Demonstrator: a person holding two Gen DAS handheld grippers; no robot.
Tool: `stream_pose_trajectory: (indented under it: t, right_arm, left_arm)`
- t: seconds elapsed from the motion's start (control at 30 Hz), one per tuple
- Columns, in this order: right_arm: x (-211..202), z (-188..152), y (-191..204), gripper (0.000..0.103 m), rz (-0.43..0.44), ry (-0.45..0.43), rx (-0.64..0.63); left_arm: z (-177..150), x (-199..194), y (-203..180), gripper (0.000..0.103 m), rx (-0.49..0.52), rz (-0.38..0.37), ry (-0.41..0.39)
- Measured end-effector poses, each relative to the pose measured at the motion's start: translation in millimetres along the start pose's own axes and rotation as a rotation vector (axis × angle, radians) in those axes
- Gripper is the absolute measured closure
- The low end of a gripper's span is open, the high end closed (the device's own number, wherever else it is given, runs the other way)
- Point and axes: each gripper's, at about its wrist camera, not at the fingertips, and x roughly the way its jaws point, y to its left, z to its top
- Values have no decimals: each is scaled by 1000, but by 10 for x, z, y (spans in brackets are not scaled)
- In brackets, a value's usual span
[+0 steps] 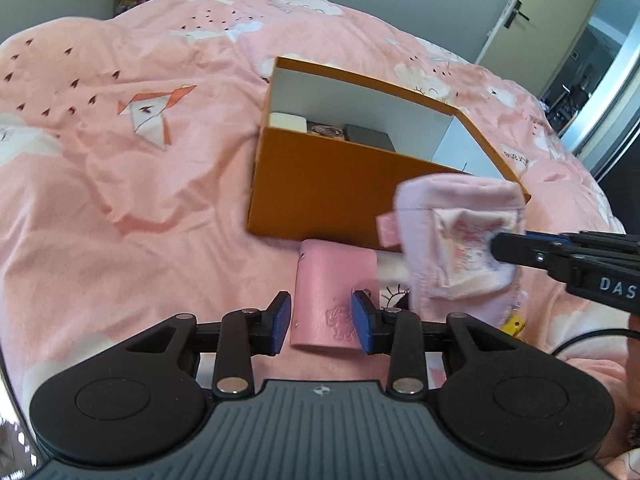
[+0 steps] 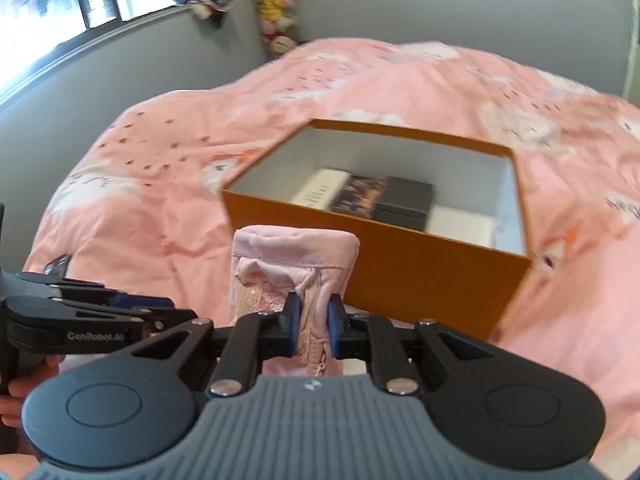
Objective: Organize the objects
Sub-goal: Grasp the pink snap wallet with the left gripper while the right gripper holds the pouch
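Observation:
An open orange box (image 1: 320, 196) (image 2: 420, 268) sits on the pink bedspread, holding a white box (image 2: 320, 192), a patterned box and a black box (image 2: 406, 200). My right gripper (image 2: 313, 330) is shut on a pale pink fabric pouch (image 2: 296, 264), held above the bed before the box's near wall; the pouch also shows in the left wrist view (image 1: 460, 240). My left gripper (image 1: 321, 324) is open around a pink card holder (image 1: 332, 296) lying on the bed just in front of the box.
The pink patterned bedspread (image 1: 120, 160) spreads all around. A small yellow object (image 1: 514, 326) peeks out under the pouch. Plush toys (image 2: 274, 8) hang in the corner, a window is at the left, a door (image 1: 516, 12) at the right.

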Motion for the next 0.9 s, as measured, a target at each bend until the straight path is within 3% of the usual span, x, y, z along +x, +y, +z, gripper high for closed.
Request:
stream_pose_trajectory:
  t: [0.3,0.5,0.6,0.7,0.83,0.9]
  right_arm:
    - [276,-167,-539,88,-64,106,164]
    - [445,-226,-650,88,-42,143,184]
    - [498,-216,-689,88,-32,150,189]
    - [541,-214,-690,88,-26,155,184]
    - [608,-217,-697,88,-21,166,181]
    - [639,-211,-696,88,-20,172,182]
  left_arm:
    - [90,481,102,53,-62,-22,109]
    - [180,808,83,51,-53,22,169]
    - [193,989,107,51,-76,9,212]
    - [171,1099,131,44,-95,-17,227]
    - [137,1154,137,44,-101,-29,229]
    - [114,1171,171,50,-123,-50,228]
